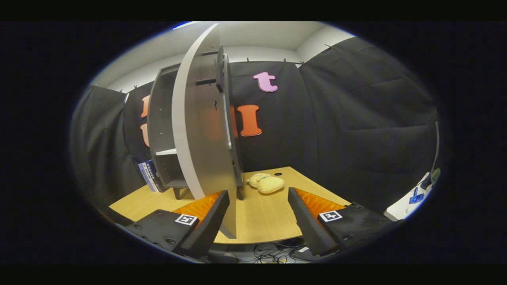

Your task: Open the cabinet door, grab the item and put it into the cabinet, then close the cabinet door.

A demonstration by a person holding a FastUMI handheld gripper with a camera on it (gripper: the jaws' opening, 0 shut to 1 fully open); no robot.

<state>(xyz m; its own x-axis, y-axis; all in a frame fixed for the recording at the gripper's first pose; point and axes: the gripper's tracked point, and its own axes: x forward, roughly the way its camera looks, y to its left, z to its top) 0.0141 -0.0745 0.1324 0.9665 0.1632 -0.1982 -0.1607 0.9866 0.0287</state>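
A: In the gripper view, how do the fingers stand?

B: The gripper (259, 215) is released: its fingers (210, 221) are spread wide with nothing between them, hanging over the near edge of the table (261, 221).

A: And the cabinet?

B: The cabinet (162, 130) stands on the table at about 11 o'clock from the fingers. Its door (206, 130) is swung well open toward the camera, its lower edge just beside the left finger. That leaves the inside reachable; a shelf (166, 152) shows within, bare as far as can be seen.

A: Where is the item?

B: The plush toy (267, 183) lies on the table at roughly 12 o'clock, beyond the fingers and just right of the cabinet's foot, touching nothing else.

A: So what step is this?

B: Judging by the open door and the empty, wide fingers, the opening looks done and the grab comes next; the spread suits closing around the soft toy.

A: Anything else?

B: A box (149, 176) leans behind the cabinet at 10 o'clock.
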